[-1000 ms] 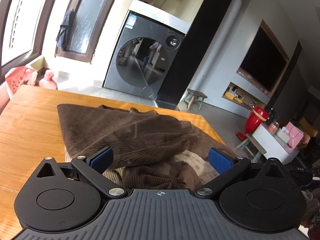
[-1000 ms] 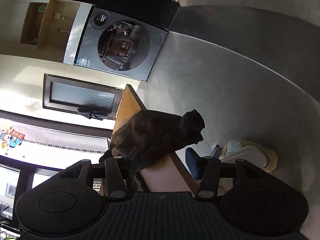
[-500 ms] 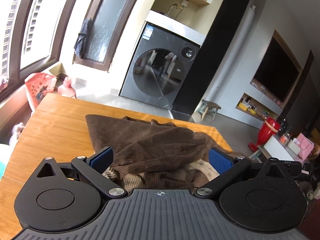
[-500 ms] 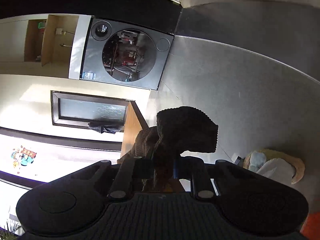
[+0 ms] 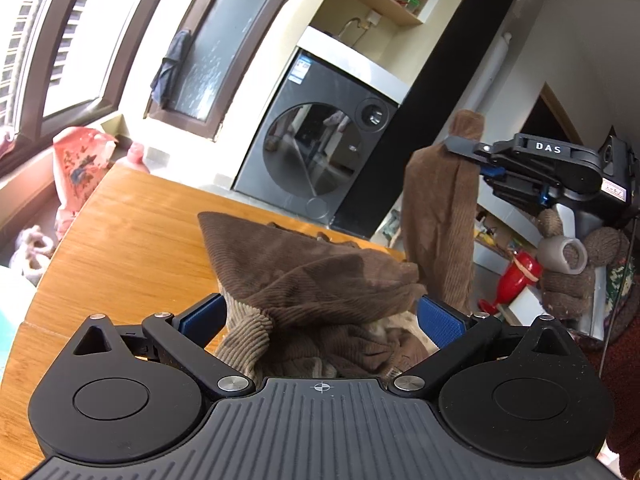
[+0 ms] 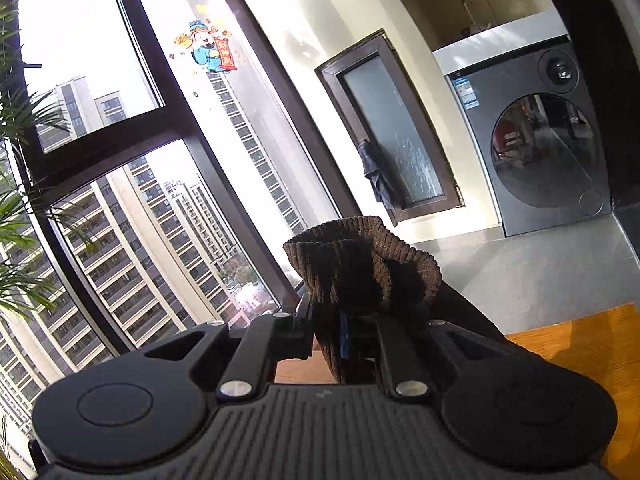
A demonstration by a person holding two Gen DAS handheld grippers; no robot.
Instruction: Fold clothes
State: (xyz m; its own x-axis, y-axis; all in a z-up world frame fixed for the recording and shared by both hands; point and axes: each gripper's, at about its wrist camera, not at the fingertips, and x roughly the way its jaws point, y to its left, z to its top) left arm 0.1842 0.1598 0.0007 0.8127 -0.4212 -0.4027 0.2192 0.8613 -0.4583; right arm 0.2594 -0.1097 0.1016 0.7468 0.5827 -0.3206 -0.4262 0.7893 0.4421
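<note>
A brown corduroy garment (image 5: 304, 276) lies heaped on the wooden table (image 5: 132, 236). My left gripper (image 5: 320, 312) is open low over the near side of the heap, its blue pads (image 5: 200, 316) standing on either side of the cloth without pressing it. One end of the garment (image 5: 440, 208) is pulled up at the right, hanging from my right gripper (image 5: 468, 152). In the right wrist view that gripper (image 6: 344, 332) has its jaws still closing tight on a ribbed fold of the garment (image 6: 360, 264), which bunches above the fingers.
A grey washing machine (image 5: 320, 160) stands beyond the table's far edge. A person's knit-gloved hand (image 5: 568, 272) holds the right gripper's handle. A red vase (image 5: 516, 280) stands on the floor at the right, a pink bag (image 5: 76, 164) by the window at the left.
My right gripper closed on the garment's end, rolled upright and lifted it high off the table. My left gripper drifted along the near side of the heap, still open.
</note>
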